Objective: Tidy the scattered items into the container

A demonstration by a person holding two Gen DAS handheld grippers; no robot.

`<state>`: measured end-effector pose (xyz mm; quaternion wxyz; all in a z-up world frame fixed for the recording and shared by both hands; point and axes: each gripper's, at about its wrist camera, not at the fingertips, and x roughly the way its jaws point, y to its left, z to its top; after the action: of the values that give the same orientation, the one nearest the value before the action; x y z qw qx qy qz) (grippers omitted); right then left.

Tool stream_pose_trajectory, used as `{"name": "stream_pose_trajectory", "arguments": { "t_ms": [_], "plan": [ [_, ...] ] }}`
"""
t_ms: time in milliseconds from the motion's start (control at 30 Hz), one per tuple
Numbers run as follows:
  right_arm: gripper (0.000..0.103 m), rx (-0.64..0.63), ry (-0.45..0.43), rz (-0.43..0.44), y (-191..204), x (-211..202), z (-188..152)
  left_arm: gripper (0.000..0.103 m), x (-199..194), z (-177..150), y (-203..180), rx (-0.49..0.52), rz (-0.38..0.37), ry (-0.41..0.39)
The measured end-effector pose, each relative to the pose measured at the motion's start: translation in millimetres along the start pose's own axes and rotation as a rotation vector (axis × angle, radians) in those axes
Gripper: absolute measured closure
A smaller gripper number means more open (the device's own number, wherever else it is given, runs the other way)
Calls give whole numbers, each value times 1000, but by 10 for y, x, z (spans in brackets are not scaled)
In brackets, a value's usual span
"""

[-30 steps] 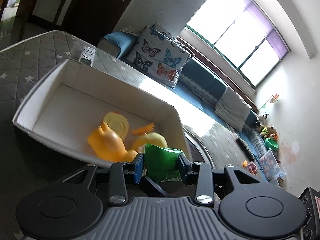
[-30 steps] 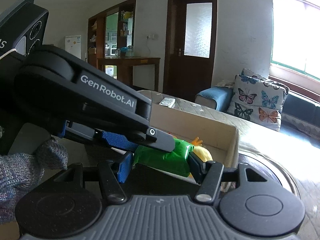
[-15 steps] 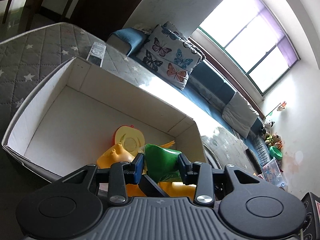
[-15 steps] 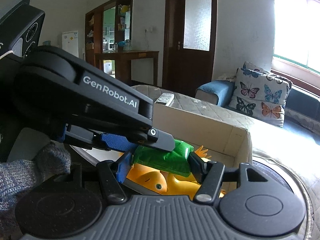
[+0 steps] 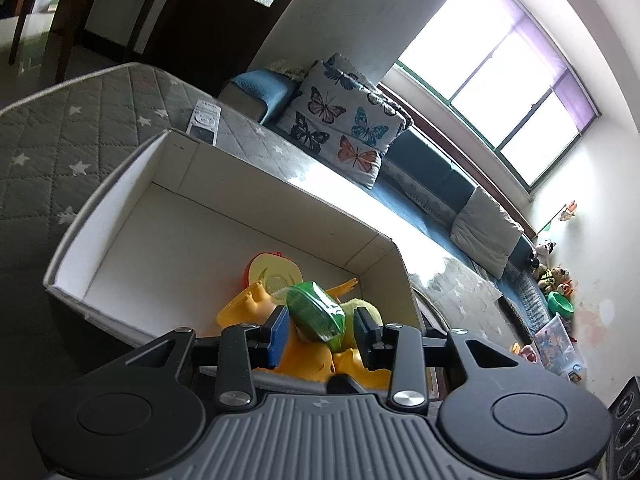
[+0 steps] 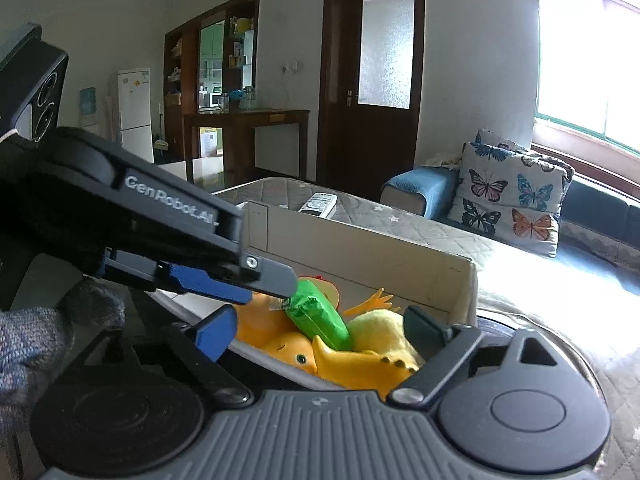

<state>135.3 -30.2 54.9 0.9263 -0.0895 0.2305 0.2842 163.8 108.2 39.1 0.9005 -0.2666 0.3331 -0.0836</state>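
Observation:
A green wrapped packet [image 5: 316, 310] lies tilted on the yellow toys [image 5: 308, 360] at the near right end of the white cardboard box [image 5: 120, 216]. My left gripper [image 5: 322, 330] is open, its pads on either side of the packet and apart from it. In the right wrist view my right gripper [image 6: 320, 326] is open too. The packet [image 6: 320, 316] rests between its fingers on a yellow duck [image 6: 344, 364] and a plush toy [image 6: 380, 332]. The left gripper's finger [image 6: 224, 276] reaches to the packet's end.
The box sits on a grey quilted star-patterned mattress [image 5: 60, 128] with a remote control [image 5: 204, 120] behind it. A butterfly pillow [image 5: 340, 124] and blue sofa [image 5: 436, 188] lie beyond. A round orange-rimmed toy [image 5: 272, 272] is in the box.
Both grippers opened and let go of the green packet. It has dropped onto the yellow toys in the box and now lies tilted.

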Motion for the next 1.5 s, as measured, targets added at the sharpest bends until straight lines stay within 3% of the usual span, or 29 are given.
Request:
{"name": "stream_pose_trajectory", "arguments": {
  "t_ms": [167,500,800,1133,1500],
  "plan": [
    [0,23,7,7,-55,-203,-83,65,-192,-129,-88,51,12,-18],
    [0,50,43,-31,-52,-529,-372,65,-432,-488,-300,171,84,-17],
    [0,115,103,-54,-34,-674,-611,65,-519,-789,-370,199,136,12],
    [0,199,140,-92,12,-824,-815,65,-664,-1052,-308,204,220,-20],
    [0,225,139,-103,153,-937,-895,65,-789,-1274,-282,225,254,-33]
  ]
}}
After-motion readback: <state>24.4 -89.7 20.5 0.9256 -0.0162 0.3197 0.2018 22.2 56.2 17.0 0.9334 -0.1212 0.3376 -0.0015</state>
